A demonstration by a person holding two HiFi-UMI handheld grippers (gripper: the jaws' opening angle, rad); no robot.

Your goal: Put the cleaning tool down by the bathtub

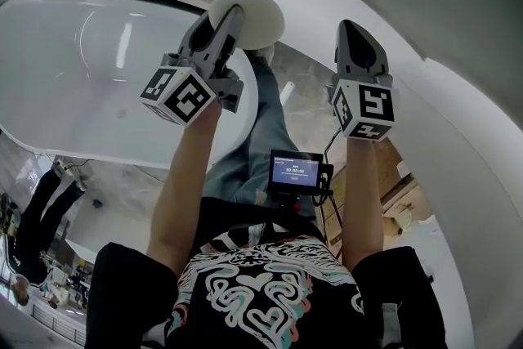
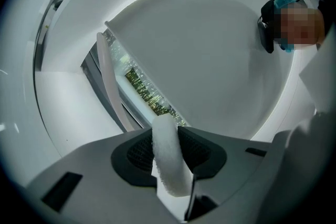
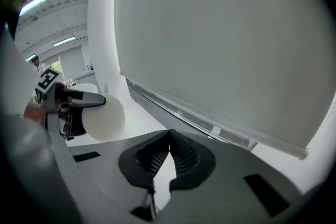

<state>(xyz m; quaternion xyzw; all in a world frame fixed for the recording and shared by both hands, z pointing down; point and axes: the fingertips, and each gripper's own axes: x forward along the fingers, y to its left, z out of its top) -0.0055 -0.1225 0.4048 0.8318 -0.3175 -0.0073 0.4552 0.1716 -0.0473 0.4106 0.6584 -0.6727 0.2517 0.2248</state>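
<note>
Jaws of the left gripper (image 1: 229,20) pinch the white cleaning tool (image 1: 261,16), apparently a round pad, edge-on; bathtub (image 1: 90,69) lies at nine o'clock; right gripper (image 1: 358,41) jaws closed, empty.

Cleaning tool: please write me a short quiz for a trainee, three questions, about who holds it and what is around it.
1. True or false: the right gripper holds the white cleaning pad.
2. Choose one. The right gripper's jaws are: A) wide apart; B) together at the tips, with nothing between them; C) closed on a brush.
3. Fill in the word: in the head view, the bathtub lies on the person's ___ side.

Key
1. False: the left gripper is shut on the pad's edge.
2. B
3. left
</note>
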